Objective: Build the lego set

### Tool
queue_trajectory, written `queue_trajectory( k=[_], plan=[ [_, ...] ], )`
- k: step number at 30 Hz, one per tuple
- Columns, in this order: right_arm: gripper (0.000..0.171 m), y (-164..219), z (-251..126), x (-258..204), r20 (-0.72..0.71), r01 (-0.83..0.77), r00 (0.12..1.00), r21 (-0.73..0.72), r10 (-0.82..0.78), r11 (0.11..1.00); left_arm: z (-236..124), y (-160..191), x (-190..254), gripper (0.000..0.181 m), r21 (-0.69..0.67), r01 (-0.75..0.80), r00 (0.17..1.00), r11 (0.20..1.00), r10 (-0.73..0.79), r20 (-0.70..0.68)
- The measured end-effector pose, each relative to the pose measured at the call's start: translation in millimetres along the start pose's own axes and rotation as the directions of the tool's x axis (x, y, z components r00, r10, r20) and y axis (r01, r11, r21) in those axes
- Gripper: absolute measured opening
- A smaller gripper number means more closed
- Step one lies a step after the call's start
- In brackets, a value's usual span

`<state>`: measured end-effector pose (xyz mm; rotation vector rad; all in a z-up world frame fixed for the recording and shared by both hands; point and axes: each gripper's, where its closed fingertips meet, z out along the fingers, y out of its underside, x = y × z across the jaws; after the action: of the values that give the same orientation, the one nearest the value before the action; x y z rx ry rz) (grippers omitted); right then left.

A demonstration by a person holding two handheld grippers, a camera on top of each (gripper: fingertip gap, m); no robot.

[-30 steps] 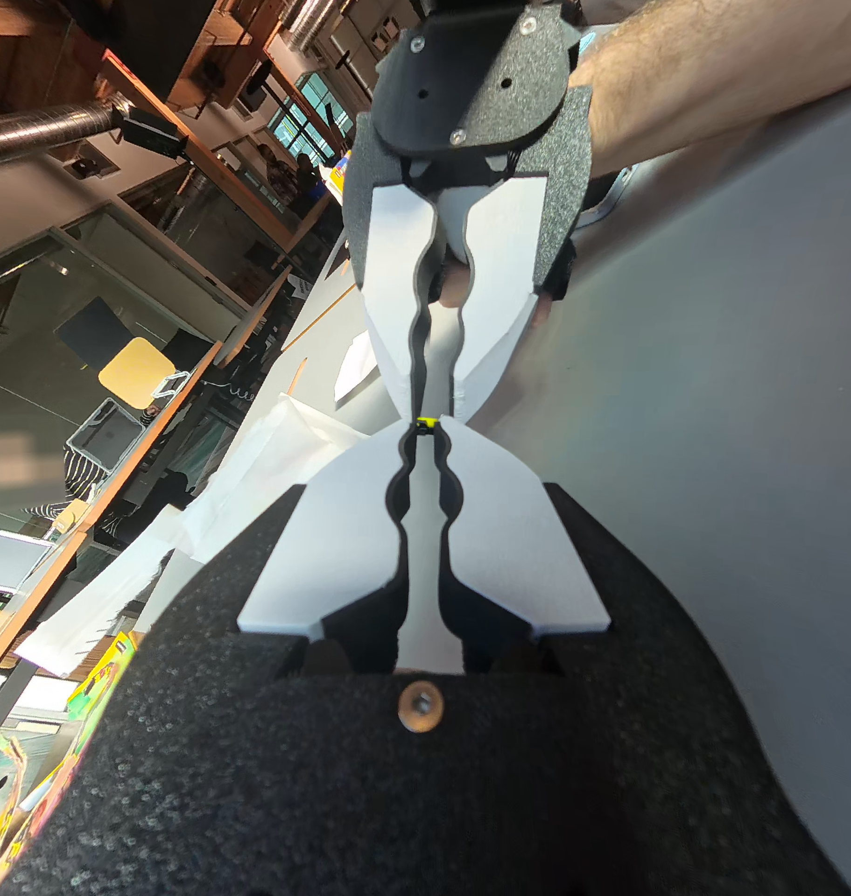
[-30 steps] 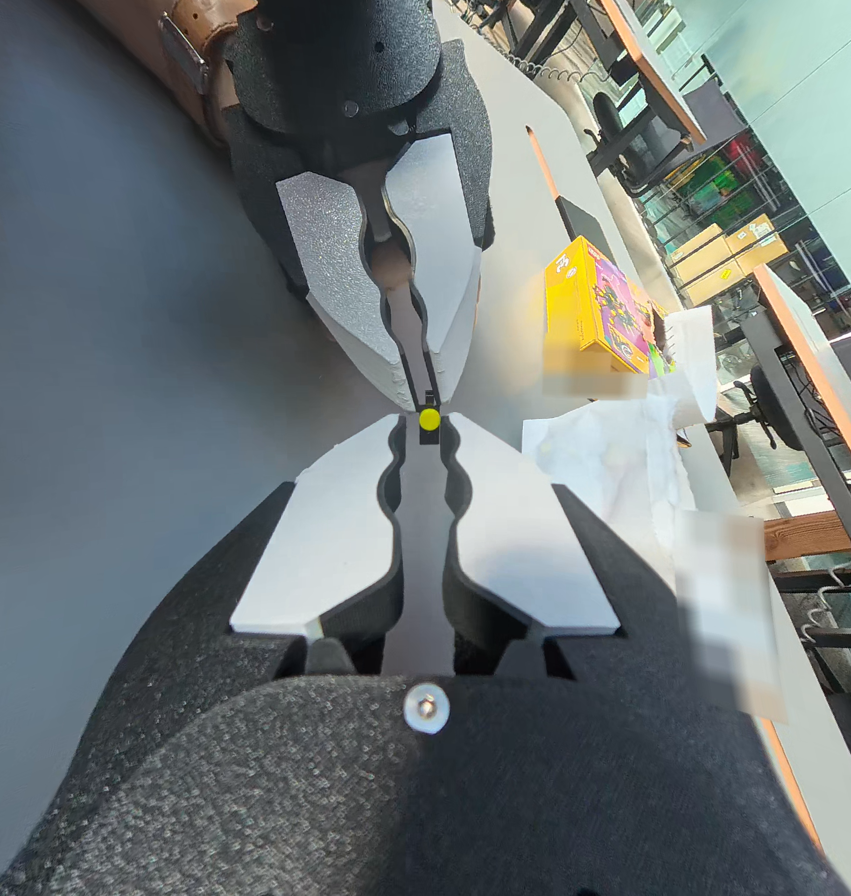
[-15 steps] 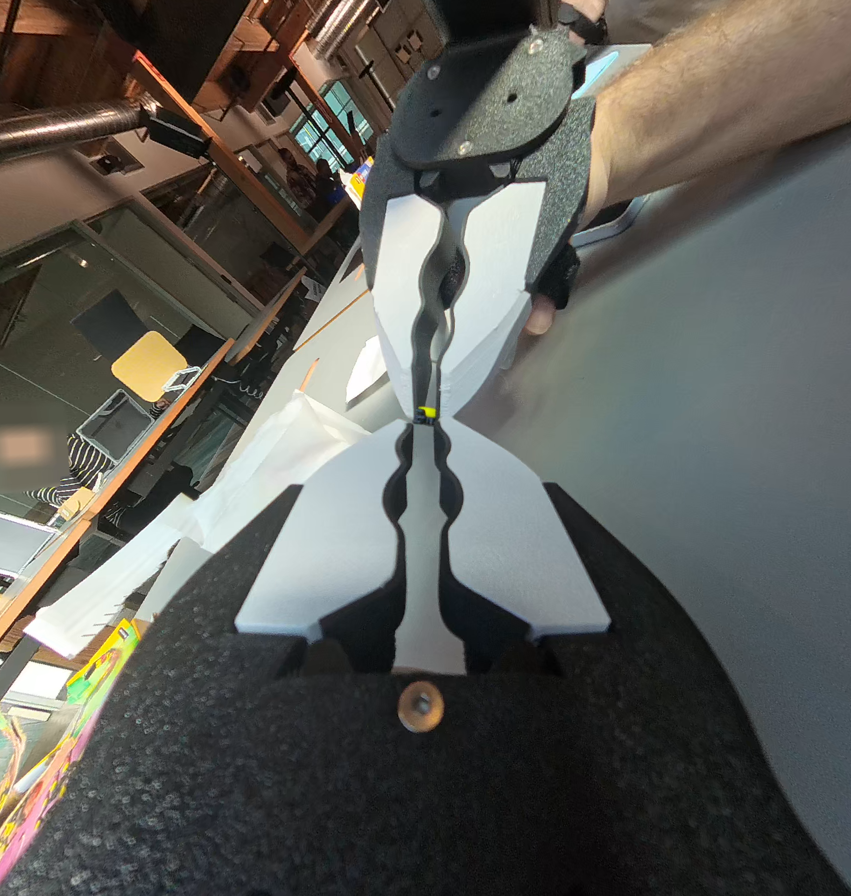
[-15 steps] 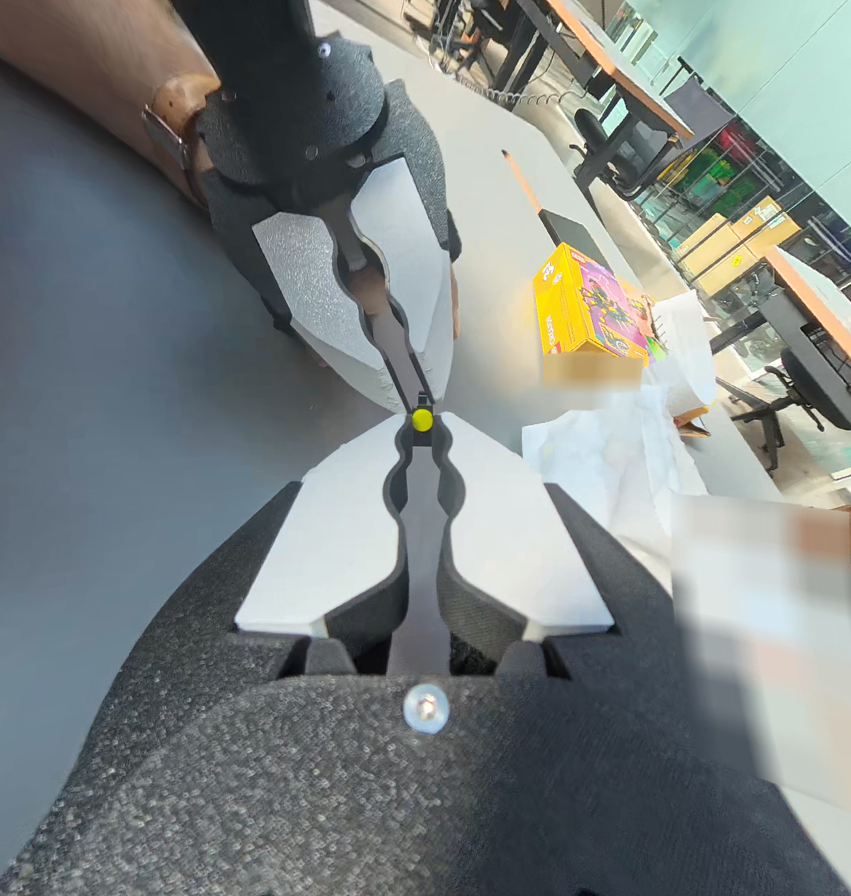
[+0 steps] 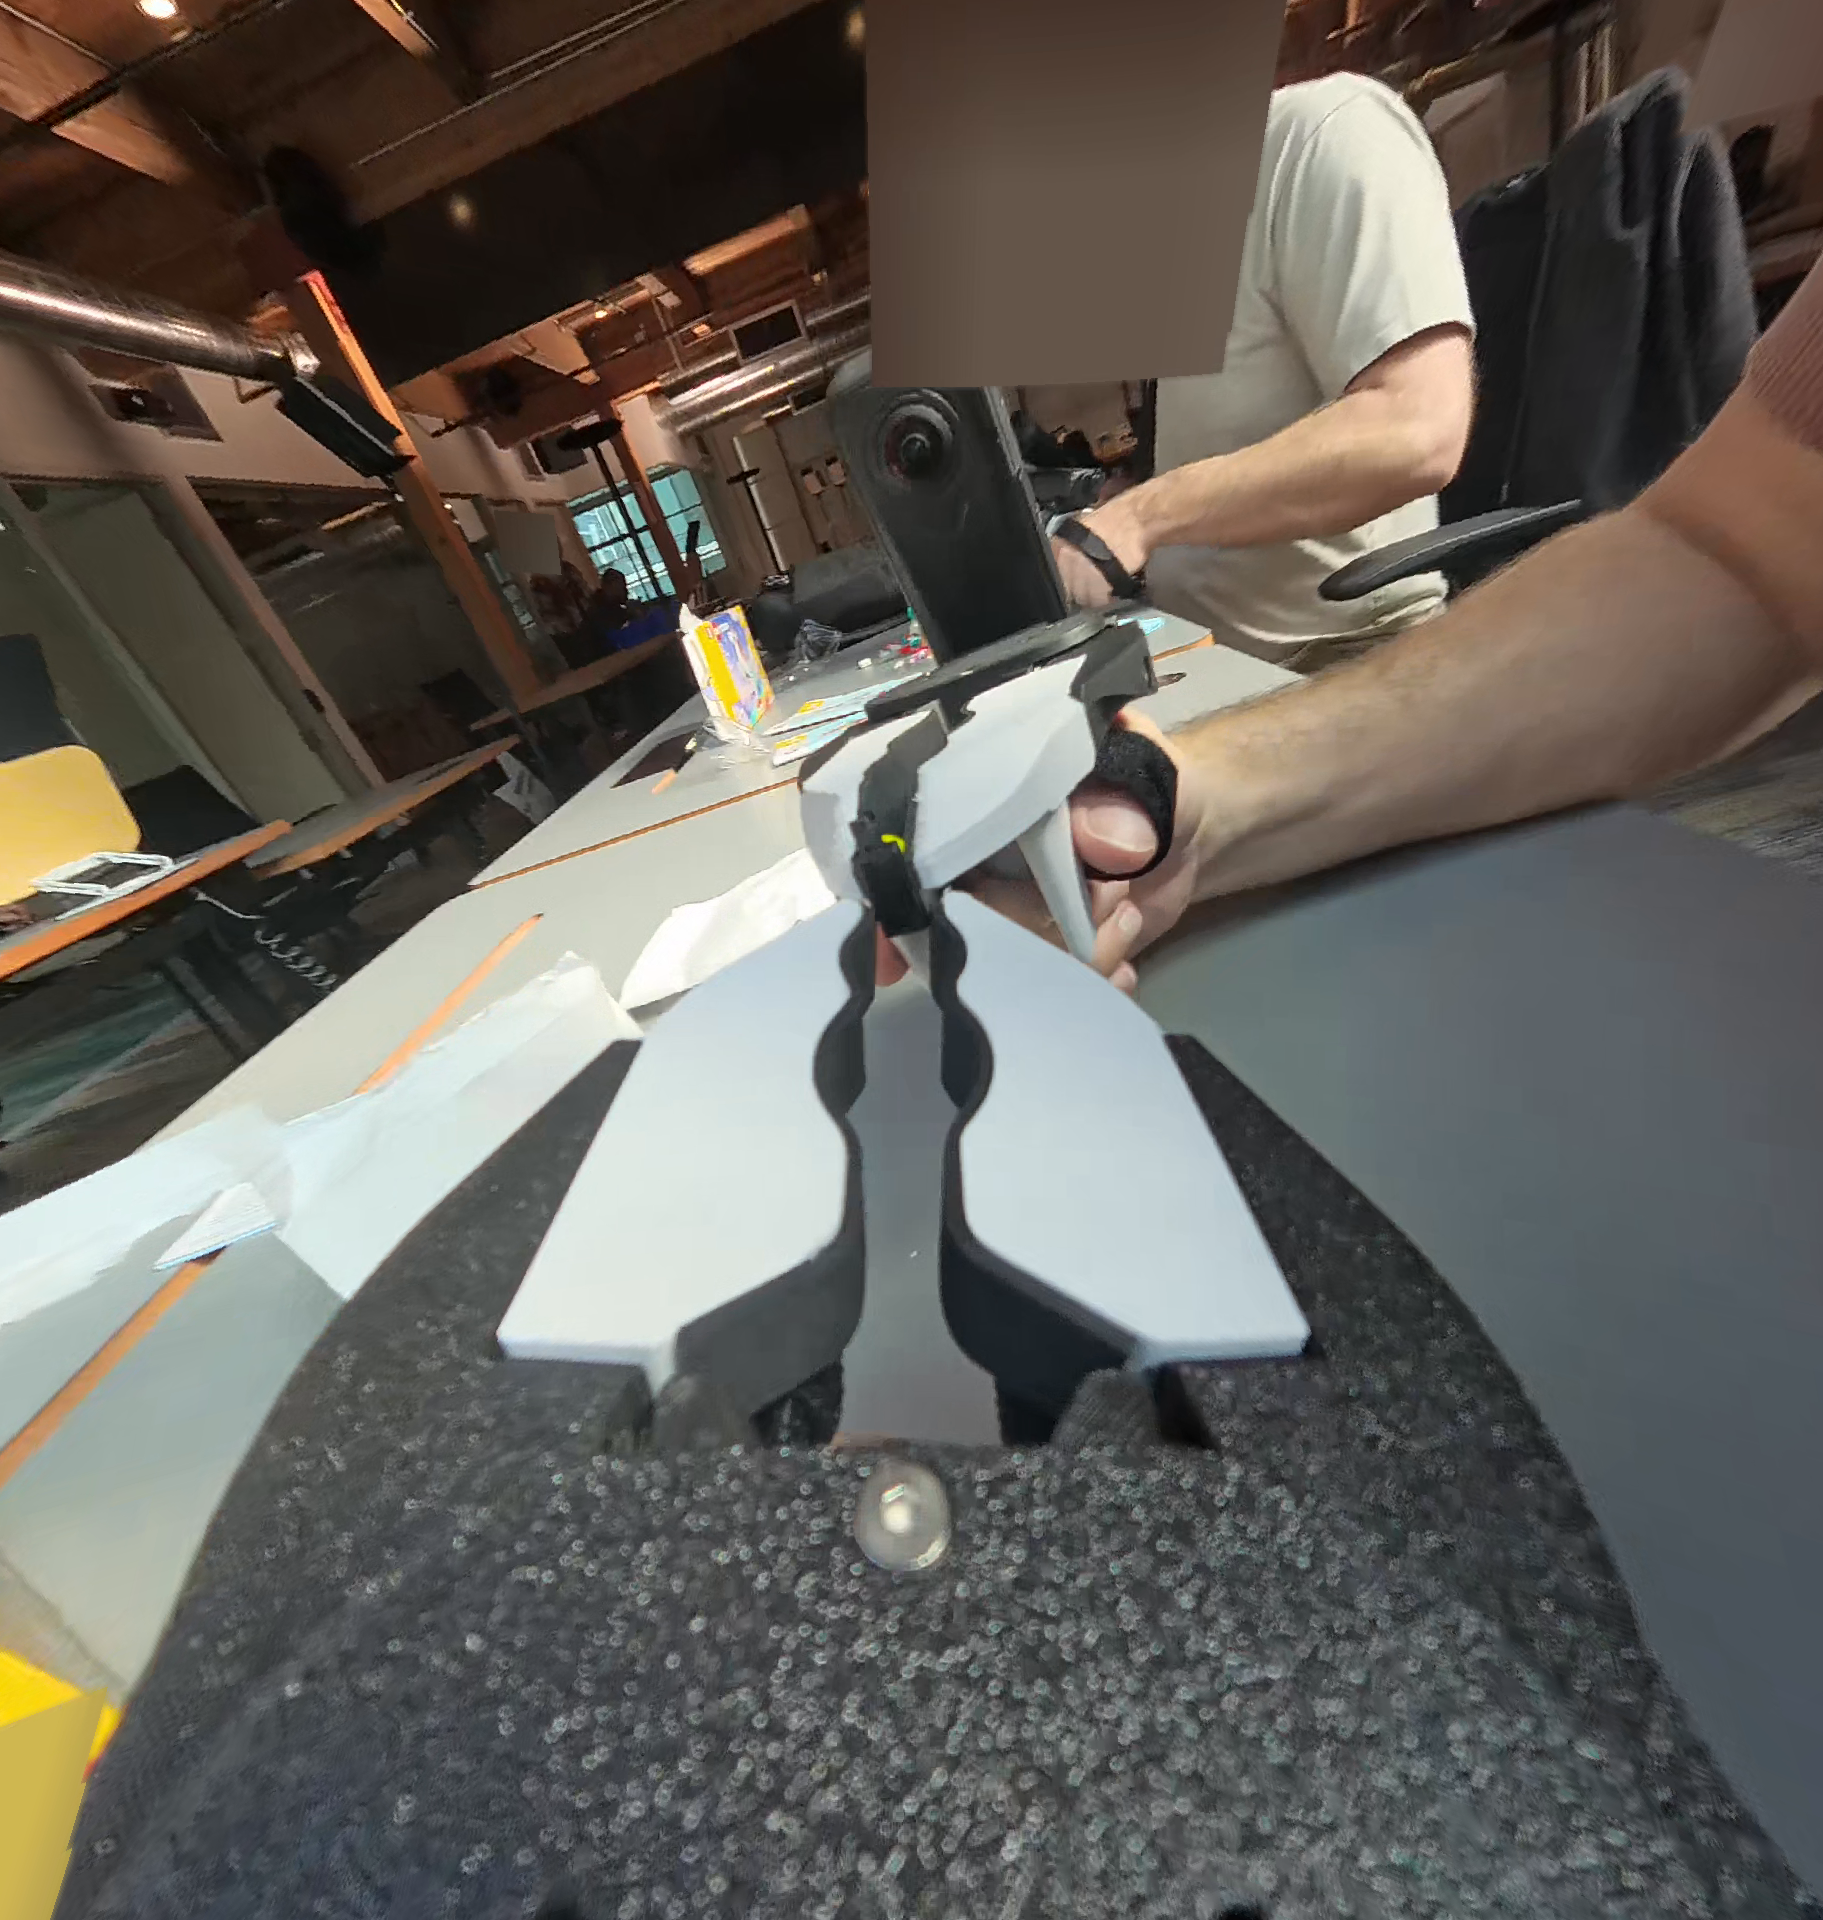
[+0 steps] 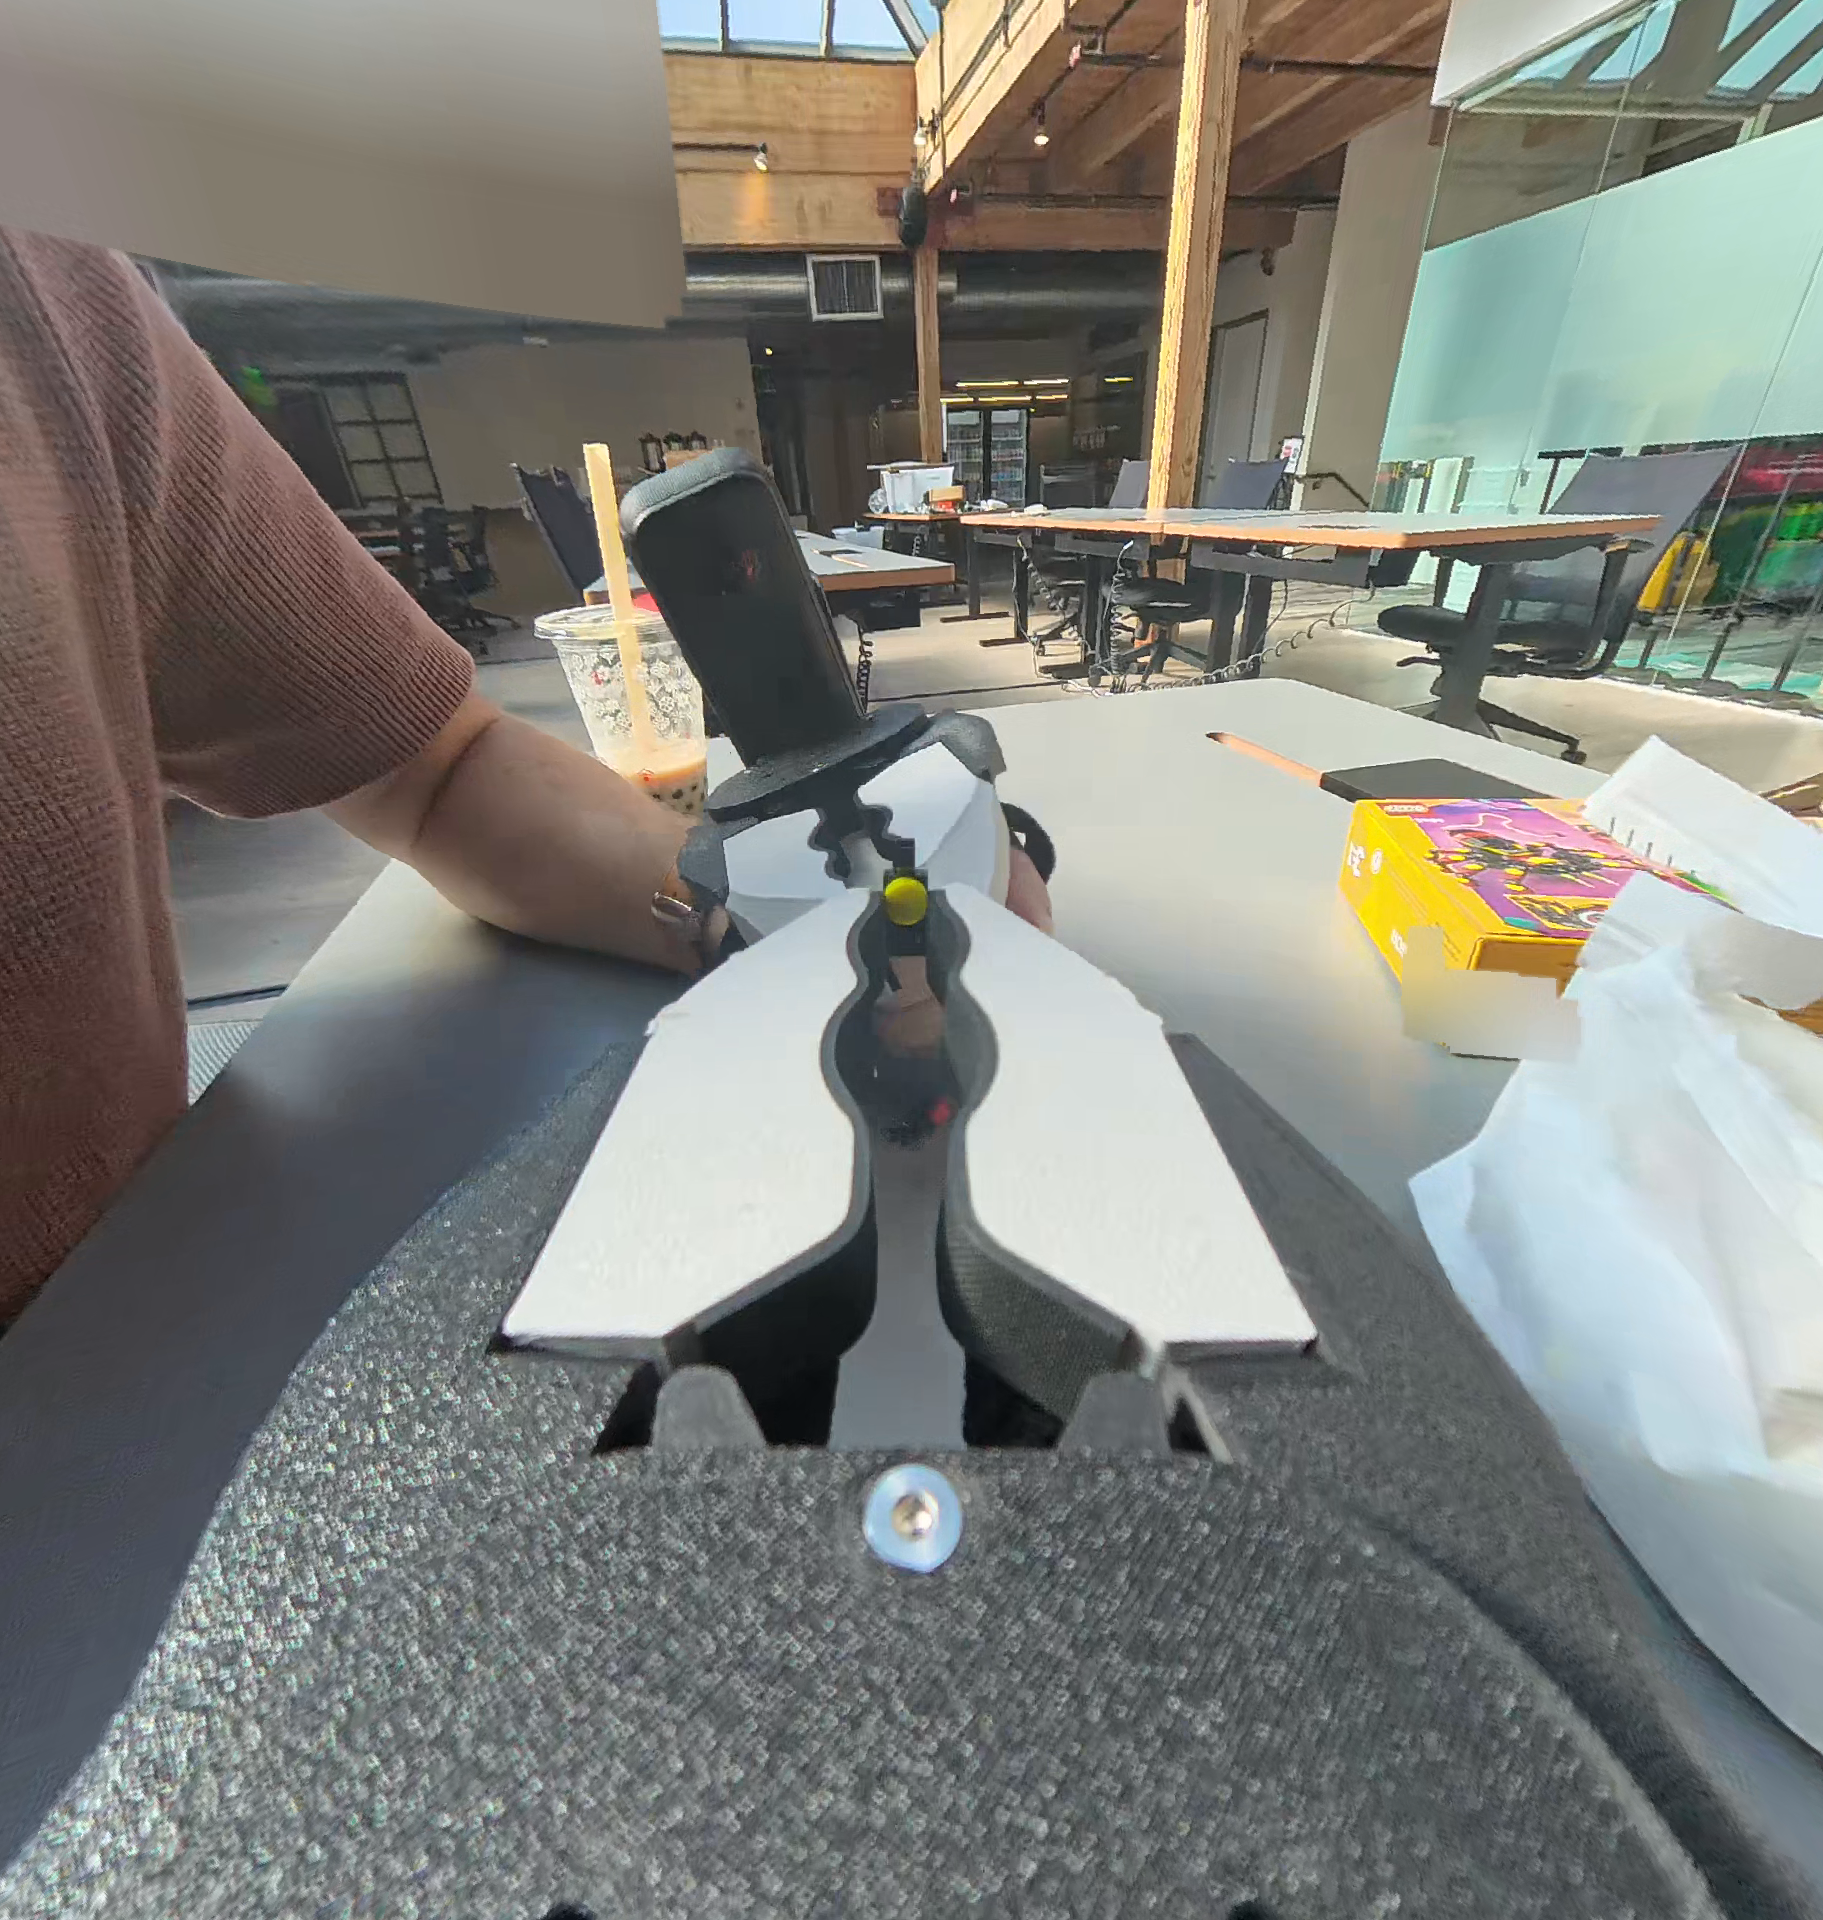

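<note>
Left hand-held gripper point(image 5: 899, 920): fingers nearly together at tips, pinching small black lego piece point(image 5: 891, 873) with yellow spot; piece mostly hidden, shape hard to make out. Right hand-held gripper point(image 6: 905, 920): tips closed on same small piece point(image 6: 904, 902), yellow round stud showing on top. Both grippers meet tip to tip above dark grey surface point(image 5: 1509, 1039). White paper bag point(image 6: 1665, 1195) near right, cut off by edge. Yellow lego box point(image 6: 1458, 894) farther, partly behind bag. Drink cup point(image 6: 626, 686) far behind, partly hidden.

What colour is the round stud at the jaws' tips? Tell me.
Yellow stud, clearest in the right wrist view.
</note>
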<state>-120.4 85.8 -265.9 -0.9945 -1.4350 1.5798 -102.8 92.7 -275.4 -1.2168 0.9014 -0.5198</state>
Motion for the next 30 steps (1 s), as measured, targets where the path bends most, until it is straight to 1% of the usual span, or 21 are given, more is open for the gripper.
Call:
queue_trajectory(
  k=[6, 9, 13, 18, 21, 23, 26, 27, 28, 29, 30],
  plan=[
    [0.007, 1.5, 0.2, -2.5, 0.014, 0.000, 1.000, -0.012, 0.000, 1.000, -0.7, 0.6, 2.5, 0.008, -0.020, -0.002, 1.000, 1.000, 0.002, -0.020],
    [0.007, 2.3, 0.0, -1.8, 0.007, 0.001, 1.000, -0.036, -0.001, 0.999, -1.0, 2.2, 0.5, 0.007, -0.045, -0.020, 1.000, 0.999, 0.020, -0.003],
    [0.007, 6.7, -4.0, -0.9, -0.010, 0.065, 0.998, -0.119, -0.066, 0.991, 1.5, 7.0, 1.9, 0.007, -0.093, -0.023, 1.000, 0.995, 0.022, -0.012],
    [0.007, 14.6, -10.0, -1.4, -0.014, 0.170, 0.984, -0.234, -0.178, 0.957, 3.6, 14.1, 5.5, 0.007, -0.143, -0.042, 0.999, 0.989, 0.037, -0.038],
    [0.006, 25.5, -16.5, -0.7, 0.005, 0.239, 0.968, -0.339, -0.253, 0.910, 5.1, 22.3, 9.3, 0.007, -0.196, -0.072, 0.996, 0.978, 0.061, -0.062],
    [0.006, 34.7, -20.7, 1.9, 0.008, 0.308, 0.941, -0.428, -0.338, 0.850, 5.7, 30.4, 10.9, 0.007, -0.248, -0.113, 0.992, 0.962, 0.097, -0.076],
    [0.005, 46.5, -26.1, 5.2, 0.030, 0.372, 0.907, -0.523, -0.419, 0.767, 6.8, 40.9, 13.5, 0.007, -0.322, -0.178, 0.983, 0.930, 0.154, -0.099],
    [0.000, 49.7, -29.3, 12.5, 0.007, 0.385, 0.887, -0.565, -0.462, 0.730, 6.4, 42.1, 14.2, 0.007, -0.332, -0.190, 0.981, 0.924, 0.162, -0.109],
    [0.000, 59.7, -37.5, 22.2, 0.009, 0.395, 0.861, -0.642, -0.508, 0.657, 5.8, 40.4, 13.5, 0.007, -0.330, -0.184, 0.982, 0.926, 0.158, -0.104],
    [0.000, 65.7, -42.0, 27.1, 0.010, 0.393, 0.850, -0.677, -0.526, 0.622, 5.5, 41.2, 11.7, 0.007, -0.342, -0.174, 0.984, 0.923, 0.150, -0.096],
    [0.000, 59.3, -35.5, 21.4, 0.008, 0.407, 0.856, -0.629, -0.518, 0.663, 5.0, 47.3, 7.1, 0.007, -0.376, -0.192, 0.981, 0.907, 0.175, -0.079]
  ],
)
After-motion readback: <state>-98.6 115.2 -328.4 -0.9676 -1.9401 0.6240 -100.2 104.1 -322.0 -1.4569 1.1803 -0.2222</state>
